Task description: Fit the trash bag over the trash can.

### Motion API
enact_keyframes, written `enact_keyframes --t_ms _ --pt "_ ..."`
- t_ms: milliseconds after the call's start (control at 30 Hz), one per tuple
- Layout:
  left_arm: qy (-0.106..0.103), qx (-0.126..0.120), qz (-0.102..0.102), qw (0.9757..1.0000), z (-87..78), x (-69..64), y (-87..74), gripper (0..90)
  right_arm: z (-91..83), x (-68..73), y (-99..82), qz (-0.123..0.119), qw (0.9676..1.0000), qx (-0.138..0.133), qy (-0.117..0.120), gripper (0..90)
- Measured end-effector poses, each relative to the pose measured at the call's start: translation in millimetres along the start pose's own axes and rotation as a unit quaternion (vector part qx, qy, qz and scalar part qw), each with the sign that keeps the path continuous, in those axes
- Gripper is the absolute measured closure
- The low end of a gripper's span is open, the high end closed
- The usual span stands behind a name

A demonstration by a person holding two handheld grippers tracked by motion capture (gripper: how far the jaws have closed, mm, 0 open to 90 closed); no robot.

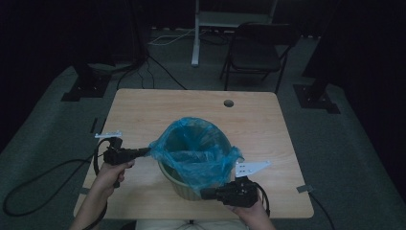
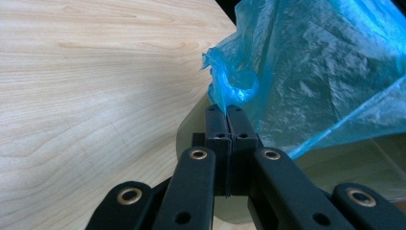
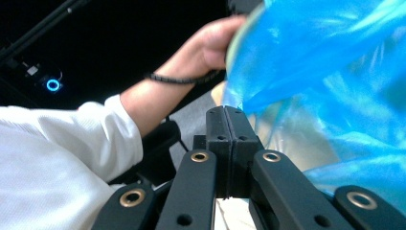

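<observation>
Looking down from above, you sit at the near edge of a pale wooden table in a dim room, with grey carpet around it and a dark folding chair standing beyond the far edge. A small round hole sits near the table's far side.

Near the middle of the table, closer to you, stands a round pale green bin. A thin blue plastic bag lines it, and the bag's top edge spreads out over and past the rim on both sides.

Your left gripper lies level, just left of the bin, pointing toward it. In the left gripper view its jaws are pressed together on a bunched corner of the bag, which is pulled out sideways from the bin over the wood.

Your right gripper sits at the bin's near right side, pointing left against the bin wall under the overhanging bag. In the right gripper view its jaws are closed tight, with the bag's edge meeting their tips; you cannot tell from here whether any plastic is actually pinched between them. That same view shows your left hand and a white sleeve farther off, behind the bag.
</observation>
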State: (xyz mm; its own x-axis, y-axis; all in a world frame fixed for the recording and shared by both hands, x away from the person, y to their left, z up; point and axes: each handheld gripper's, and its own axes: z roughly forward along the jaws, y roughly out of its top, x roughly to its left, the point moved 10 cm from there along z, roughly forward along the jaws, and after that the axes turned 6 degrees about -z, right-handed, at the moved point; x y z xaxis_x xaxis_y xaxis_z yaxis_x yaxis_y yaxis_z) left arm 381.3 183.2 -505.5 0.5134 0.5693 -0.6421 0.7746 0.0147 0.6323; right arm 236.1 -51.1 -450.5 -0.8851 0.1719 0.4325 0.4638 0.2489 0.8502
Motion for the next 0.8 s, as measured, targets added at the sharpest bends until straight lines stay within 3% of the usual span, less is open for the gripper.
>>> enact_keyframes --t_ms 167,233,267,300,333,367,467,567,600,667,800 --pt "-0.001 0.005 -0.004 1.0 4.1 1.8 -4.1 90.0 11.5 -16.8 -22.4 0.013 0.9993 0.016 -0.03 90.0" --pt "0.023 0.014 0.003 0.9996 7.4 7.4 -7.0 90.0 19.6 -31.0 -40.9 0.016 0.9978 0.03 -0.056 90.0" --pt "0.023 0.014 0.003 0.9996 7.4 7.4 -7.0 90.0 19.6 -31.0 -40.9 0.016 0.9978 0.03 -0.056 90.0" --pt "0.028 0.021 0.0 0.9994 9.7 11.4 -9.1 90.0 22.1 -42.0 -51.6 0.02 0.9961 0.042 -0.075 90.0" --pt "0.059 0.028 0.001 0.9979 13.4 22.0 -12.1 90.0 22.9 -48.3 -57.5 0.032 0.9954 0.045 -0.078 90.0" --pt "0.059 0.028 0.001 0.9979 13.4 22.0 -12.1 90.0 23.0 -55.3 -63.3 0.047 0.9944 0.048 -0.081 90.0" --pt "0.078 0.032 -0.012 0.9963 19.3 38.0 -17.3 90.0 19.8 -76.5 -81.6 0.082 0.9898 0.062 -0.099 89.9" --pt "0.074 0.032 -0.022 0.9965 21.9 41.7 -20.1 90.0 15.2 -85.3 -90.3 0.086 0.9871 0.069 -0.116 85.4" --pt "0.072 0.033 -0.024 0.9965 23.9 43.2 -22.4 90.0 8.3 -88.0 -95.5 0.108 0.9849 0.065 -0.119 80.7" --pt "0.067 0.032 -0.023 0.997 25.4 42.3 -23.8 90.0 -1.3 -92.6 -100.0 0.122 0.9829 0.055 -0.126 69.1" --pt "0.069 0.031 -0.018 0.997 25.9 40.2 -23.9 90.0 -31.4 -109.6 -109.5 0.158 0.972 0.046 -0.167 58.9"
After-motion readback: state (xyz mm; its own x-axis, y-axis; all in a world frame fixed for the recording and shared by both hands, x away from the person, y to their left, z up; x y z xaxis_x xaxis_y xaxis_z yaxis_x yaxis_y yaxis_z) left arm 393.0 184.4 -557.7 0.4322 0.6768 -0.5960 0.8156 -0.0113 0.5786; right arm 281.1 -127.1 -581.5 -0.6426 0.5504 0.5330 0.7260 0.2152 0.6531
